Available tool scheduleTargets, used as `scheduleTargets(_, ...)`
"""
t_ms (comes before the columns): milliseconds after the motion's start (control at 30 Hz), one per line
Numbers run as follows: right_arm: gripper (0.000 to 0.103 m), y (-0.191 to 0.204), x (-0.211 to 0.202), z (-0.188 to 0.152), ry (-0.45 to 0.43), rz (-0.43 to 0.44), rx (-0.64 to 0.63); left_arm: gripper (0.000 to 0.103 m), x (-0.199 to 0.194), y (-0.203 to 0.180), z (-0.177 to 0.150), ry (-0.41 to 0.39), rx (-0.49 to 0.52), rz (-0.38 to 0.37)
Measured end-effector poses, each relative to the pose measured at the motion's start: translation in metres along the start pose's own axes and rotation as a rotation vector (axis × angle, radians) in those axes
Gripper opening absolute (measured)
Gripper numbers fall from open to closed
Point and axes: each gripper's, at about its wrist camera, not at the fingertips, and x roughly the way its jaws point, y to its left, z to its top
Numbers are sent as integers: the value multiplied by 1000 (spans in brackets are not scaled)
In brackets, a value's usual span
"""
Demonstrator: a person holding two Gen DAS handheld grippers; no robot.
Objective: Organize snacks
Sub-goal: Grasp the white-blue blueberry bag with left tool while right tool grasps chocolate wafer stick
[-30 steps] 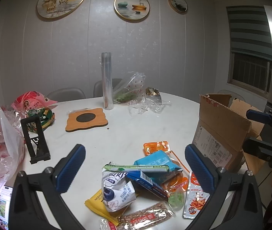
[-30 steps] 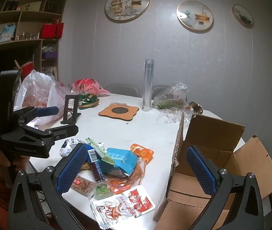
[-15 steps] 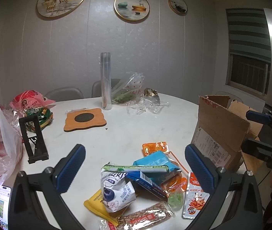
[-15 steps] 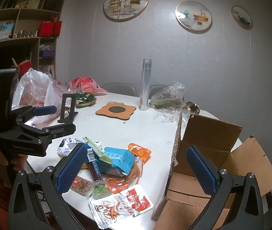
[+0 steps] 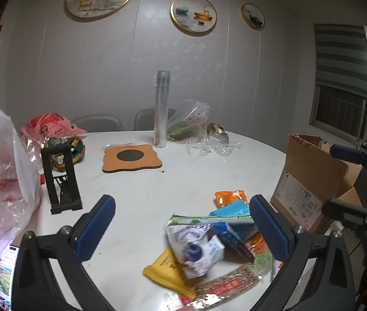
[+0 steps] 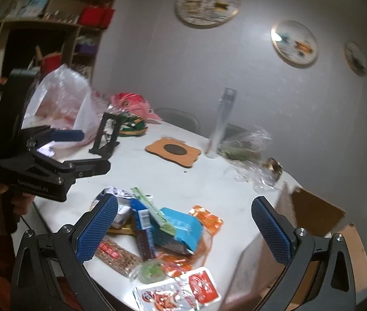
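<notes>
Snacks [image 6: 162, 235] lie heaped at the near table [image 5: 136, 189] edge, between both wide-spread, empty grippers: left gripper [image 5: 183, 225], right gripper [image 6: 183, 228]. Bare tabletop stretches beyond. Cardboard box [image 5: 310, 171] stands open at the right edge, contents unseen.

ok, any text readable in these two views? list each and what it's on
"GenRobot.AI", slightly blurred: on the side of the left gripper, seen in the right wrist view.
Too small or blurred to read: the label on the cardboard box, and the print on the yellow packet, the pink bag and the red-and-white pouch.
</notes>
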Motion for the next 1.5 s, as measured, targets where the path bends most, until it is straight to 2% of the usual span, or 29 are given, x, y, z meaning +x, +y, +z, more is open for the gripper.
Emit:
scheduleTargets(67, 102, 11, 13, -1, 26, 37, -18, 102, 1, 11, -6, 6, -17, -23)
scheduleTargets(167, 86, 18, 35, -8, 87, 94, -2, 102, 7, 23, -15, 35, -24, -42)
scheduleTargets(300, 78, 21, 59, -22, 139, 138, 41, 102, 21, 32, -31, 100, -21, -73)
scheduleTargets(400, 74, 21, 74, -31, 174, 174, 74, 102, 32, 32, -40, 142, -28, -108)
scheduleTargets(533, 73, 19, 88, -36, 206, 177, 80, 102, 45, 30, -46, 177, -29, -130)
scheduleTargets(667, 64, 14, 99, -38, 233, 188, 86, 102, 57, 28, -47, 207, -37, -173)
scheduleTargets(800, 64, 11, 106, -40, 249, 181, 80, 102, 68, 24, -50, 233, -48, -219)
scheduleTargets(1067, 64, 5, 111, -48, 261, 159, 87, 80, 97, 13, -51, 299, -70, -274)
scheduleTargets(1100, 64, 4, 111, -48, 261, 160, 91, 73, 99, 12, -51, 306, -73, -287)
scheduleTargets(1167, 64, 2, 111, -50, 259, 171, 103, 72, 100, 8, -51, 308, -63, -278)
scheduleTargets(1300, 64, 0, 110, -52, 262, 251, 139, 67, 99, 6, -51, 322, -50, -270)
scheduleTargets(1333, 62, 1, 109, -52, 262, 277, 149, 66, 98, 7, -50, 326, -58, -272)
scheduleTargets(1400, 47, 3, 109, -54, 271, 310, 157, 65, 97, 11, -51, 330, -72, -280)
scheduleTargets(1500, 39, 8, 111, -59, 291, 334, 155, 65, 96, 13, -53, 331, -81, -290)
